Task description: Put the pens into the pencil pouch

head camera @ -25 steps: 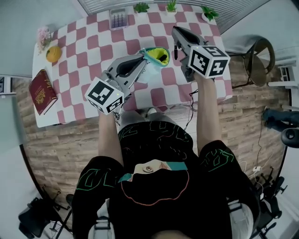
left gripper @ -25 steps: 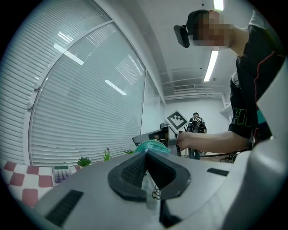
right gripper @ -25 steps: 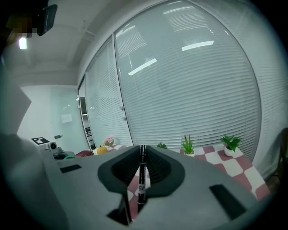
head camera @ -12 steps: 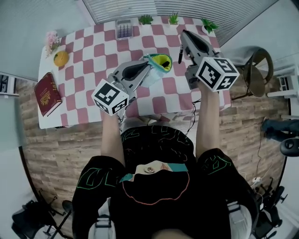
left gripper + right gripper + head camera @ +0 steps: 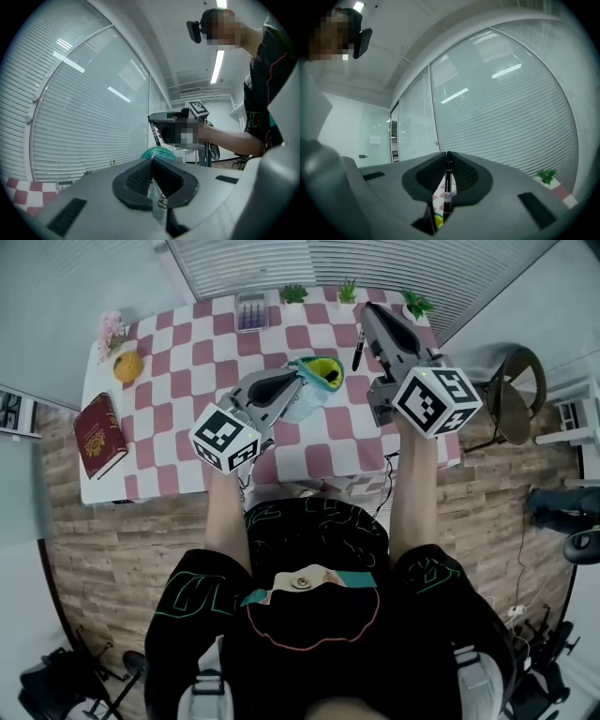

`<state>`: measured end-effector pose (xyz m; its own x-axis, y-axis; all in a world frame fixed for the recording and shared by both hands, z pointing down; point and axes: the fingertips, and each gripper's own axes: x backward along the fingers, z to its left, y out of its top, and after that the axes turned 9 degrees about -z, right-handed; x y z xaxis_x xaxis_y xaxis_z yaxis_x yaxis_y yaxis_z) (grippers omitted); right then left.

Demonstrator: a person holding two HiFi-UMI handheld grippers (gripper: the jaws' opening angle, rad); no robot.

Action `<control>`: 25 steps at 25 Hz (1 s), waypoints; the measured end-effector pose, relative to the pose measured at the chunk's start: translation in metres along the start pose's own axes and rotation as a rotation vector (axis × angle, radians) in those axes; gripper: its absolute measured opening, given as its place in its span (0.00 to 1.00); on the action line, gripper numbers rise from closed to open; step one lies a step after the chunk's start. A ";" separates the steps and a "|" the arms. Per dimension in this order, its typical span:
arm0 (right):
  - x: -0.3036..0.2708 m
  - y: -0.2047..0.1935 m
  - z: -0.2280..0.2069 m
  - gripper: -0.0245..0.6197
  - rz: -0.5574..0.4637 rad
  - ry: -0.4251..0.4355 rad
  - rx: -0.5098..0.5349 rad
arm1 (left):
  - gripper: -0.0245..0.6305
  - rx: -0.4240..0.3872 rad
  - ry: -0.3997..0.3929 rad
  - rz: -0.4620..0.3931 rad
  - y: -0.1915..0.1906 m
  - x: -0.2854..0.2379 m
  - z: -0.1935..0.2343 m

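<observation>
- Left gripper (image 5: 300, 381): fingers clamped on the pouch (image 5: 322, 371) rim, its mouth open over the tabletop (image 5: 178, 381).
- Right gripper (image 5: 367, 310): fingers closed on an upright pen (image 5: 357, 351), just right of the pouch.

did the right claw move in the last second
Yes. Holding the pen, the right claw now reaches nearer the potted plant at the table's far edge.

Red-and-white checkered table (image 5: 187, 381) in view. A red book (image 5: 99, 435) lies at its left edge, an orange (image 5: 128, 365) and pink flowers (image 5: 112, 327) just beyond it. Along the far edge sit a calculator (image 5: 251, 310) and three little potted plants (image 5: 293, 293). A chair (image 5: 518, 395) stands off to the right.
</observation>
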<state>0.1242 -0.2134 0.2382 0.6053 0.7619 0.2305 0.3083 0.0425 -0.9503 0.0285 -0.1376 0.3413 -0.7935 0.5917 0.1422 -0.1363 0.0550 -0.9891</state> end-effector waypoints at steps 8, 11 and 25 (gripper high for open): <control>0.000 0.008 0.012 0.10 -0.052 0.035 0.000 | 0.04 -0.004 -0.012 0.011 -0.003 -0.008 -0.002; -0.004 0.007 0.018 0.10 -0.054 0.051 -0.003 | 0.04 -0.005 -0.014 0.014 -0.004 -0.011 -0.001; -0.008 -0.017 0.030 0.10 -0.020 0.082 -0.035 | 0.04 -0.014 0.012 -0.003 0.000 -0.017 0.002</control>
<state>0.0919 -0.2012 0.2459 0.6568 0.7053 0.2669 0.3452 0.0335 -0.9379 0.0412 -0.1491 0.3392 -0.7861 0.6008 0.1450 -0.1303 0.0682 -0.9891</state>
